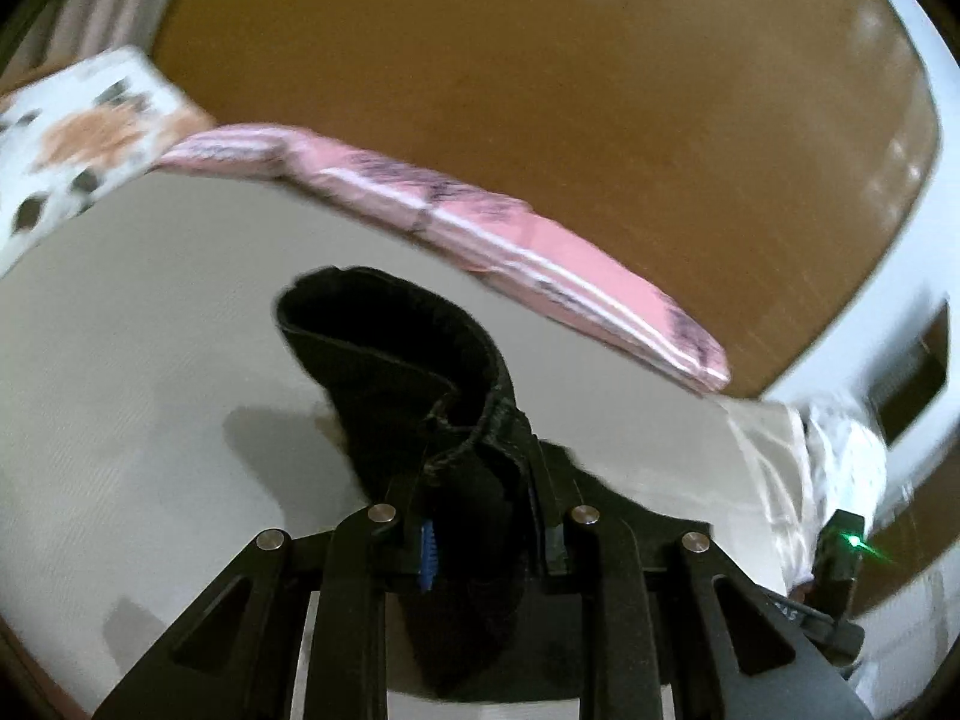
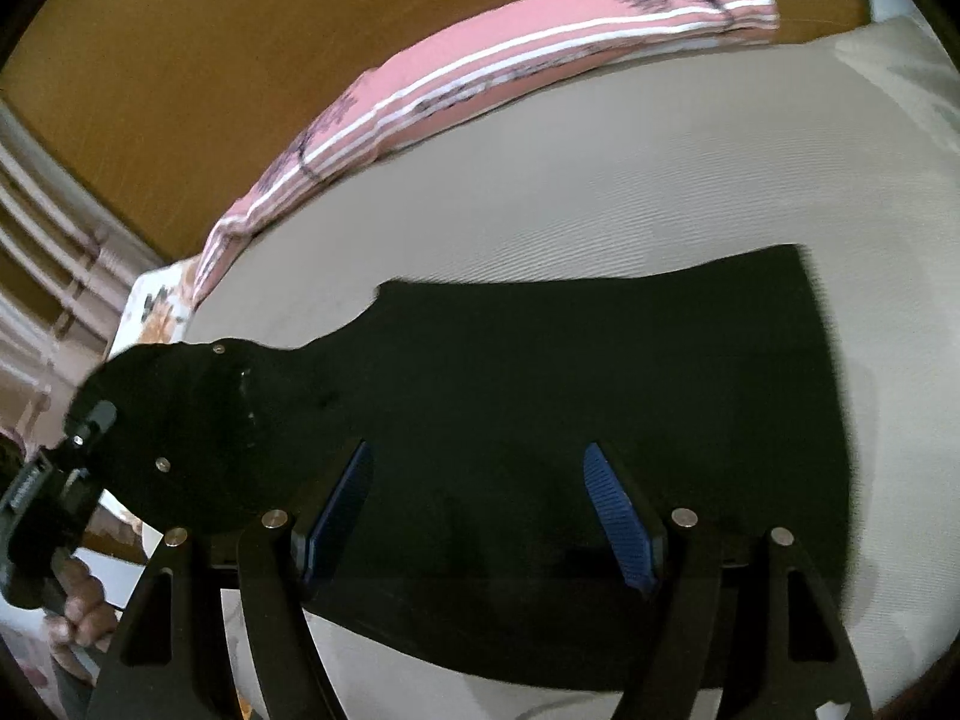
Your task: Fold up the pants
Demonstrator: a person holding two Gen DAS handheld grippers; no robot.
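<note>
The black pants (image 2: 600,360) lie spread on a cream sheet (image 2: 600,180). My left gripper (image 1: 474,468) is shut on a hemmed edge of the pants (image 1: 390,348) and holds that part lifted, the cloth curling up off the sheet. A hand (image 2: 84,606) grips the left gripper's black body (image 2: 180,420) at the left of the right wrist view. My right gripper (image 2: 477,480) hovers over the flat pants with its blue pads (image 2: 618,516) wide apart; it is open with nothing between them.
A folded pink striped cloth (image 1: 480,222) runs along the sheet's far edge, with a floral cloth (image 1: 78,138) beside it. Brown wood (image 1: 540,60) lies beyond. A white crumpled cloth (image 1: 810,462) sits at the right, near a black device with a green light (image 1: 840,546).
</note>
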